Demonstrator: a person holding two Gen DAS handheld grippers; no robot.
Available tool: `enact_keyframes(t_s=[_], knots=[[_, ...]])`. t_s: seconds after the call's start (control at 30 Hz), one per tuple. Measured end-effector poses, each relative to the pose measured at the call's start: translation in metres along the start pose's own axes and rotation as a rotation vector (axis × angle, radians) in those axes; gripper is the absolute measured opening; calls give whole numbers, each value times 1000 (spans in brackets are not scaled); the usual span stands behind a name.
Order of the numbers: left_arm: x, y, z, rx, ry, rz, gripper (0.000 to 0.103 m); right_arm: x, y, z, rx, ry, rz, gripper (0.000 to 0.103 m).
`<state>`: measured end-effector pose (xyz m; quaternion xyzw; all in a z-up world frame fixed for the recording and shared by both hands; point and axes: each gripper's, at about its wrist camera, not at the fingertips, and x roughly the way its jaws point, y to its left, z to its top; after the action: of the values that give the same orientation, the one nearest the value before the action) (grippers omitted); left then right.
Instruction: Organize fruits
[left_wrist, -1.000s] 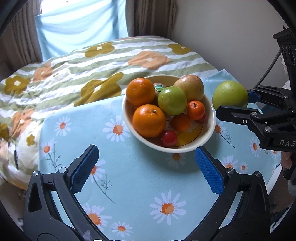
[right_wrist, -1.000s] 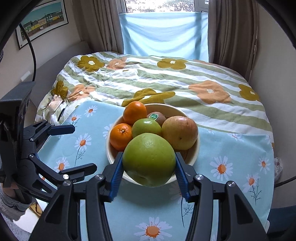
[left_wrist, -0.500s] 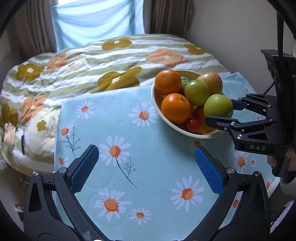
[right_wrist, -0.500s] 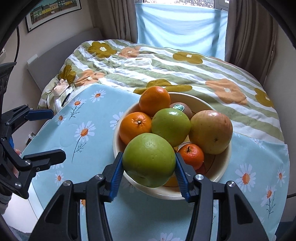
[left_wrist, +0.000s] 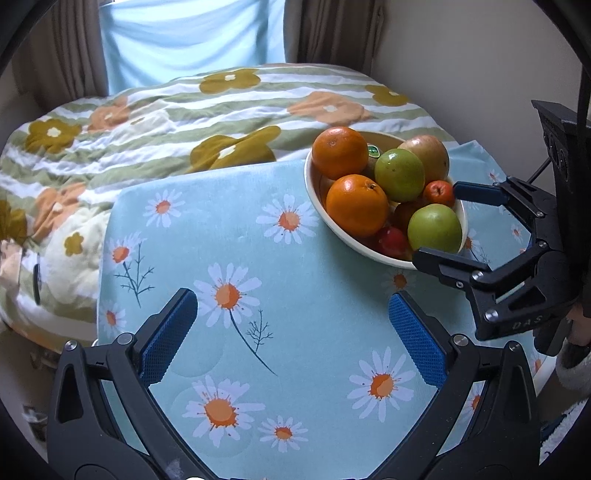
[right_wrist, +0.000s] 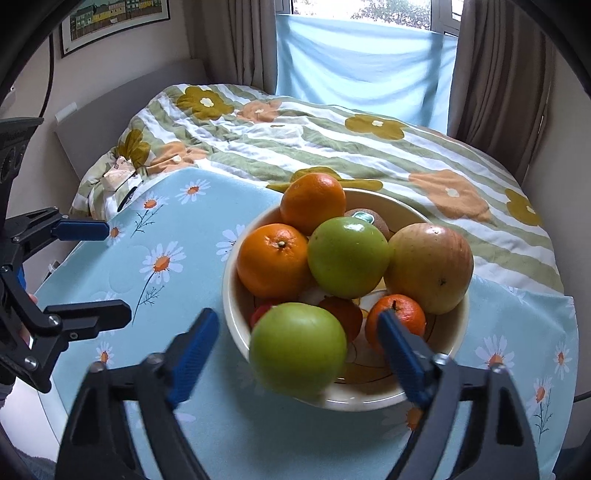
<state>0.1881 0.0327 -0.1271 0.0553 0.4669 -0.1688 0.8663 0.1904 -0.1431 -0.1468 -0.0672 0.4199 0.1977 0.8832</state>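
Fruits shown gathered in bowl (right_wrist: 448, 334) on daisy cloth (left_wrist: 258, 332): green apple (right_wrist: 297, 347) lies at near rim, freed as right gripper (right_wrist: 295, 350) jaws have just been opened wide w/ apple between; left gripper (left_wrist: 291, 332) is held wide, empty.

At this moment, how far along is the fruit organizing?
Nearly done, it seems. Done: oranges, apples and small fruits sit in the bowl. In hand: the right hand-held gripper has just been opening, and the green apple now lies between its pads, untouched, at the bowl's near rim. Left: pull that gripper clear. The left hand-held gripper is open and empty above the daisy cloth, which shows no loose fruit.
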Motion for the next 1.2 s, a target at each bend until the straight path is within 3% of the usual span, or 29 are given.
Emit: enact_keyframes(t_s=[0.33,0.5,0.7,0.9,1.2], knots=[[-7,5,2,33,-16,0,103,-10,-1,6,37,-46,-61,103],[-31,-4,7,28,-59,17,103,-33,0,11,35,-71,-70,103],[-86,-28,18,1,-157,52,103,-99,-4,23,58,-136,-78,103],[-144,-61,21,-46,-252,112,103,-184,-17,29,125,-207,-179,103],[-201,-99,11,-118,-349,143,103,-250,-26,0,227,-233,-270,103]])
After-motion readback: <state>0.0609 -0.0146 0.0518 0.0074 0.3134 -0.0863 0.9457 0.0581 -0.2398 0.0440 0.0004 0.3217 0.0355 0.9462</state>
